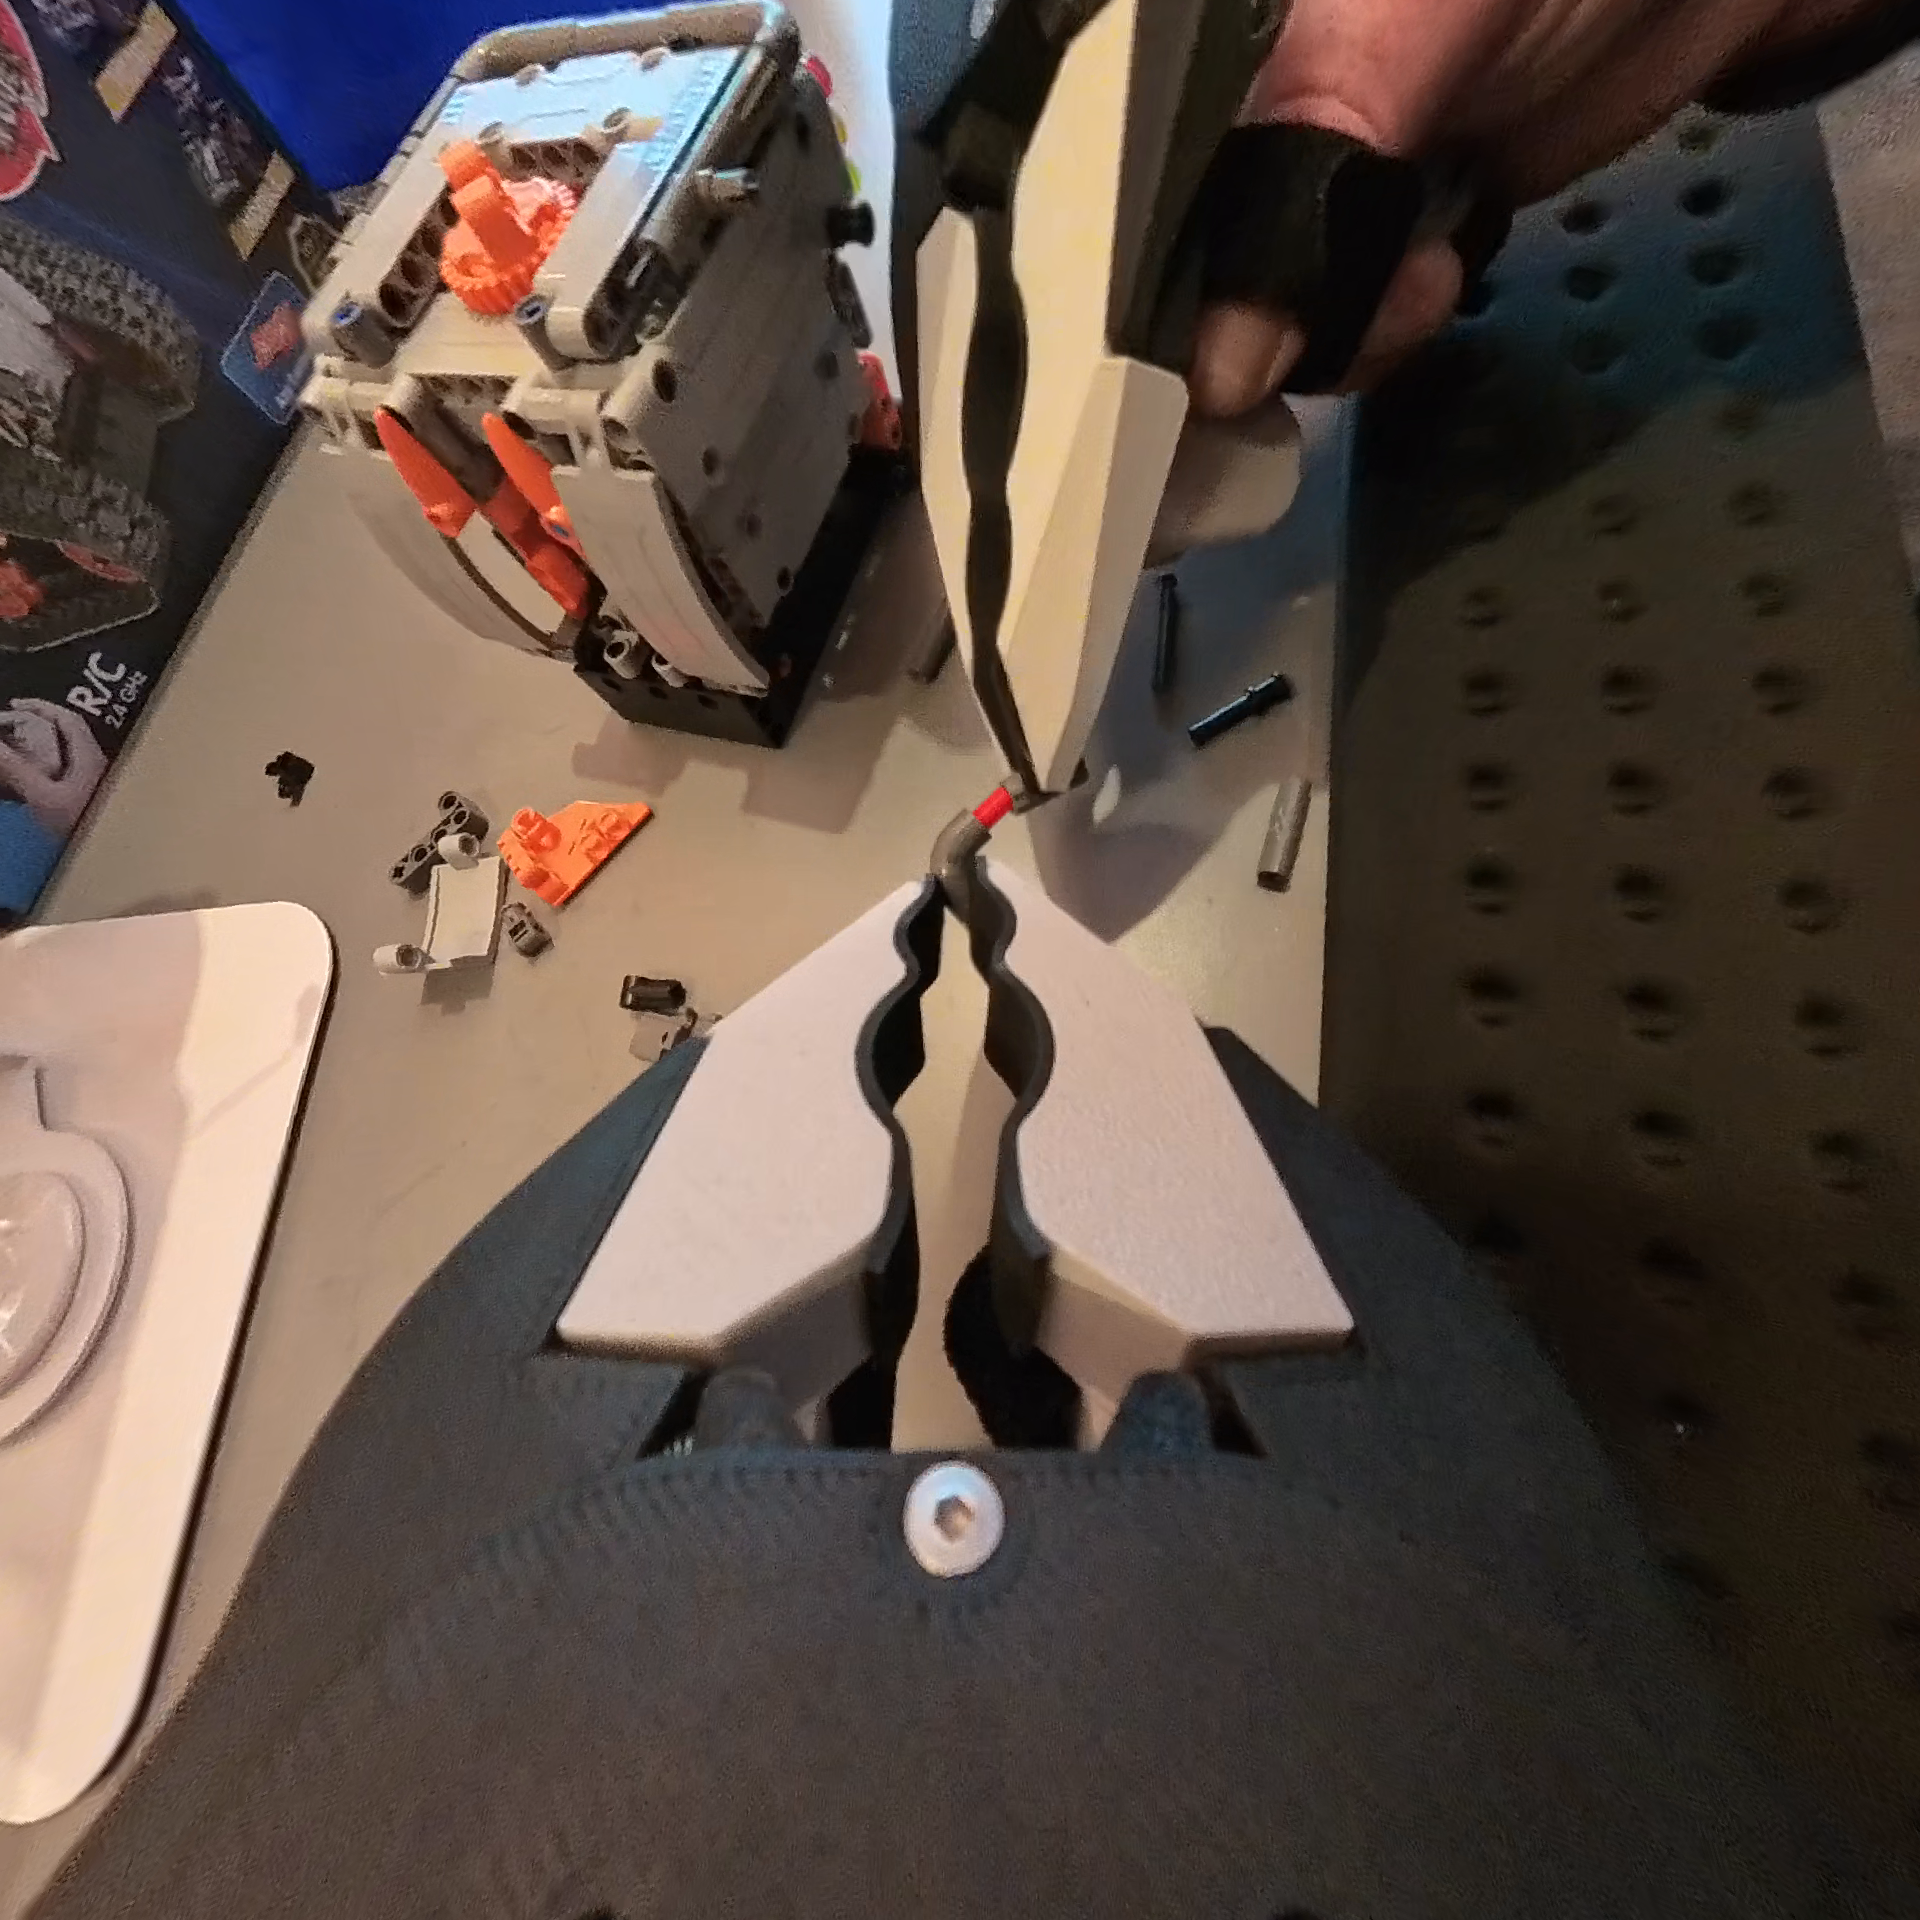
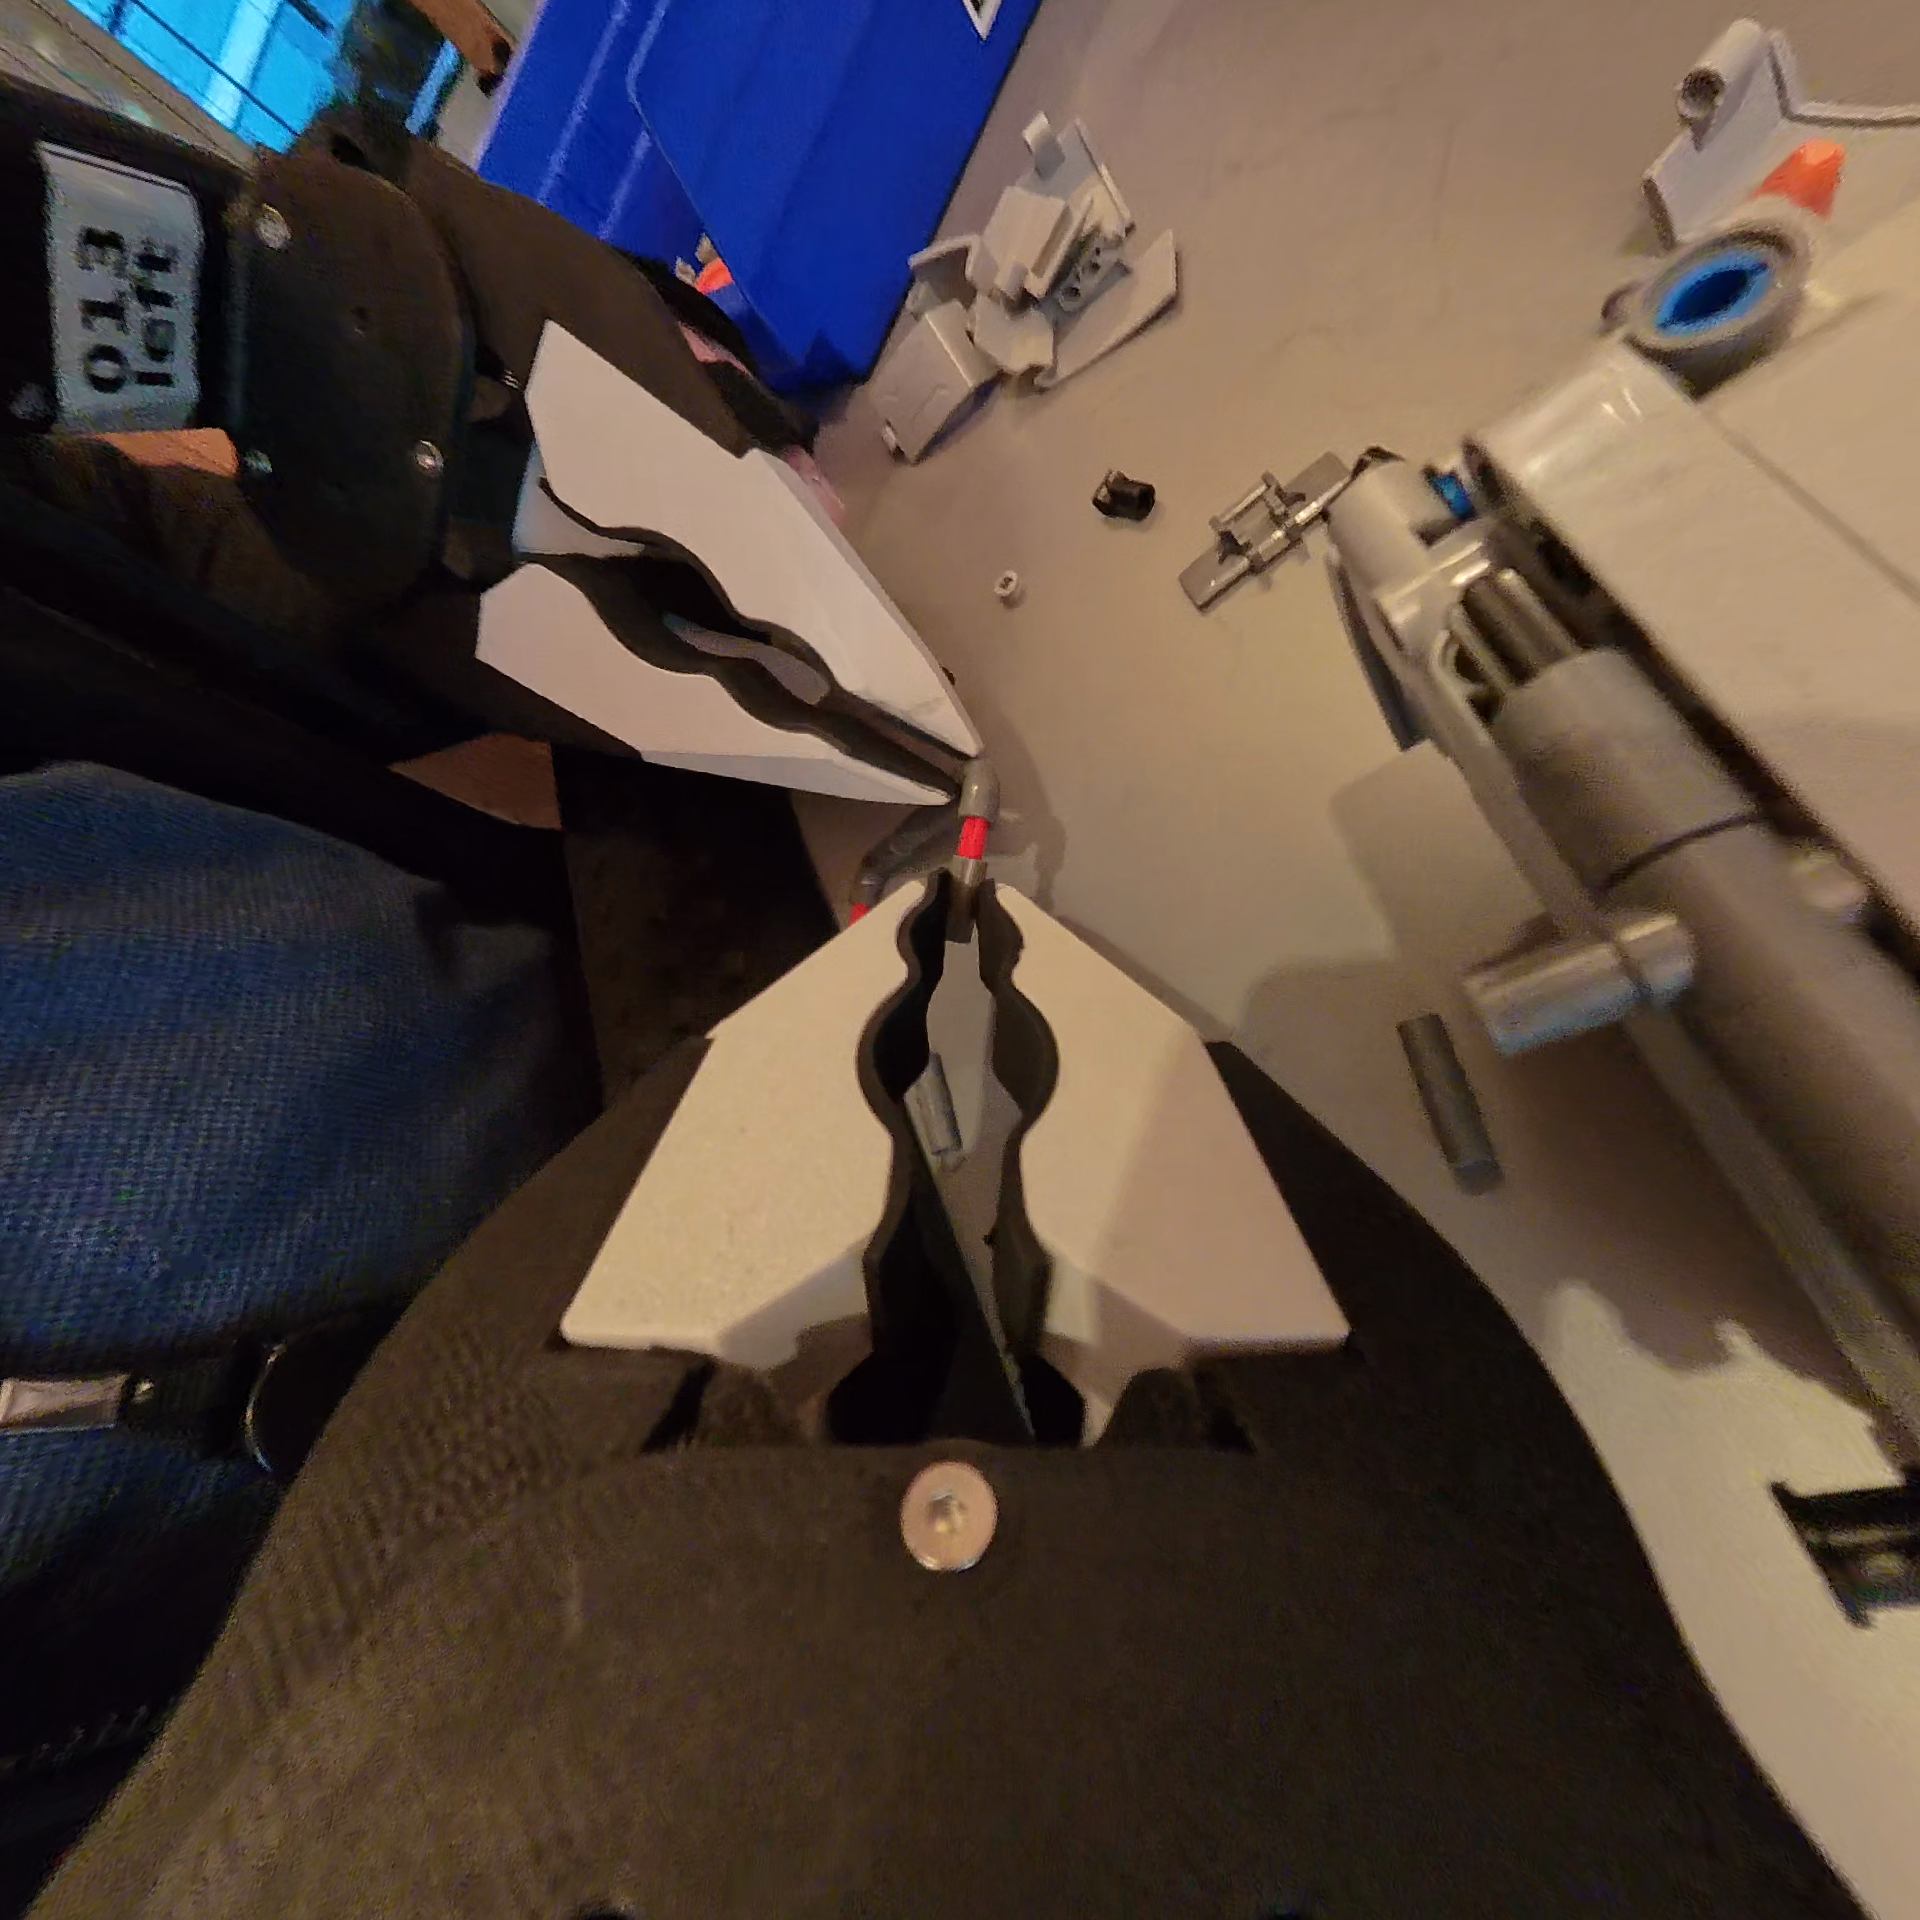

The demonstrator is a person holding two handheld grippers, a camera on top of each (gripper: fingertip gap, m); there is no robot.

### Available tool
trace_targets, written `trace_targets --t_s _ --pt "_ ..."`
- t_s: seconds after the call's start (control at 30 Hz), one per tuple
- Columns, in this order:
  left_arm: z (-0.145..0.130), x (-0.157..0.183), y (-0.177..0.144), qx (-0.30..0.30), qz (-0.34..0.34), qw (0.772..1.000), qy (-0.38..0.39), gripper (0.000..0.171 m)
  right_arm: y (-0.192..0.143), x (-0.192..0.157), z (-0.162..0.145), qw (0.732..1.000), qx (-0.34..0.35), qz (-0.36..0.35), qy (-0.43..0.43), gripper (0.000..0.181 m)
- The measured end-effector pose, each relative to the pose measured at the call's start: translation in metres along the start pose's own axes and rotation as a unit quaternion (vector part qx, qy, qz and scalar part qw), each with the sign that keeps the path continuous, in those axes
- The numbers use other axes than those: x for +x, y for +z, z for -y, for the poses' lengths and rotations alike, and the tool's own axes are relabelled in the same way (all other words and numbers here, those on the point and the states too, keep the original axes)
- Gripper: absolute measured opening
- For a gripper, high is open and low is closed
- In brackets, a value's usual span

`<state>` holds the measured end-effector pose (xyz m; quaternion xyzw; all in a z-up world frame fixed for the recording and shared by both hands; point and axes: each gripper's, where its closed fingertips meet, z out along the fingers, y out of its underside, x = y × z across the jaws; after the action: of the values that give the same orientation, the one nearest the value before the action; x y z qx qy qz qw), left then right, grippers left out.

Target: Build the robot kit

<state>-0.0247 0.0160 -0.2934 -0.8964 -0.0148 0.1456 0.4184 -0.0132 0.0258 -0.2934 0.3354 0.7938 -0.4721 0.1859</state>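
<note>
A small grey angled connector (image 1: 957,844) with a red axle (image 1: 993,804) hangs between both grippers above the grey table (image 1: 343,686). My left gripper (image 1: 961,896) is shut on the grey connector end. My right gripper (image 1: 1042,787) comes down from above, held by a gloved hand (image 1: 1320,249), and is shut on the axle's other end. In the right wrist view my right gripper (image 2: 966,902) grips the grey tip below the red axle (image 2: 974,836), and the left gripper (image 2: 958,781) pinches the connector (image 2: 982,788).
A grey and orange brick model (image 1: 623,416) on a black base stands behind, close on the right in the right wrist view (image 2: 1662,727). Loose pieces (image 1: 520,862), black pins (image 1: 1236,707), a white tray (image 1: 156,1143), a printed box (image 1: 83,416) and a perforated dark surface (image 1: 1610,935) surround. My left and right fingertips are right by each other.
</note>
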Motion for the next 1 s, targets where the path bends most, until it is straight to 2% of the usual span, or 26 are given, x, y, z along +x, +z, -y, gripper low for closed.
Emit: trace_targets --t_s 0.17,0.2,0.27,0.37,0.47,0.53,0.67,0.73,0.8,0.93,1.0 --pt "-0.007 0.009 0.01 -0.027 -0.005 0.999 0.033 0.0 0.004 0.01 -0.011 0.998 -0.053 -0.028 -0.006 0.002" --pt "-0.015 0.011 0.014 -0.047 -0.022 0.998 0.02 0.0 0.004 0.015 -0.016 0.997 -0.069 -0.042 -0.012 0.002" --pt "-0.021 0.012 0.013 -0.048 -0.033 0.998 -0.001 0.0 0.003 0.012 -0.015 0.997 -0.064 -0.032 -0.011 0.002" --pt "-0.029 -0.007 0.008 -0.068 -0.026 0.995 -0.068 0.0 0.004 0.017 -0.019 0.996 -0.074 -0.051 -0.021 0.003" --pt "-0.032 -0.018 -0.003 -0.071 -0.04 0.992 -0.098 0.004 0.004 0.017 -0.02 0.995 -0.074 -0.063 -0.032 0.003" --pt "-0.038 -0.02 -0.004 -0.091 -0.06 0.992 -0.07 0.013 0.006 0.012 -0.02 0.995 -0.072 -0.058 -0.047 0.003" --pt "-0.05 -0.012 0.005 -0.157 -0.104 0.979 0.072 0.035 0.007 0.015 -0.024 0.994 -0.077 -0.064 -0.049 0.003" --pt "-0.047 -0.003 0.01 -0.156 -0.139 0.972 0.105 0.038 0.006 0.013 -0.024 0.994 -0.072 -0.061 -0.05 0.003" --pt "-0.043 0.002 0.013 -0.156 -0.16 0.966 0.134 0.034 0.004 0.012 -0.024 0.994 -0.067 -0.062 -0.057 0.003" --pt "-0.042 0.009 0.017 -0.174 -0.193 0.961 0.098 0.019 0.001 0.011 -0.021 0.995 -0.054 -0.064 -0.06 0.003" --pt "-0.04 0.007 0.02 -0.179 -0.173 0.965 0.084 0.022 -0.002 0.01 -0.021 0.995 -0.047 -0.063 -0.058 0.003"
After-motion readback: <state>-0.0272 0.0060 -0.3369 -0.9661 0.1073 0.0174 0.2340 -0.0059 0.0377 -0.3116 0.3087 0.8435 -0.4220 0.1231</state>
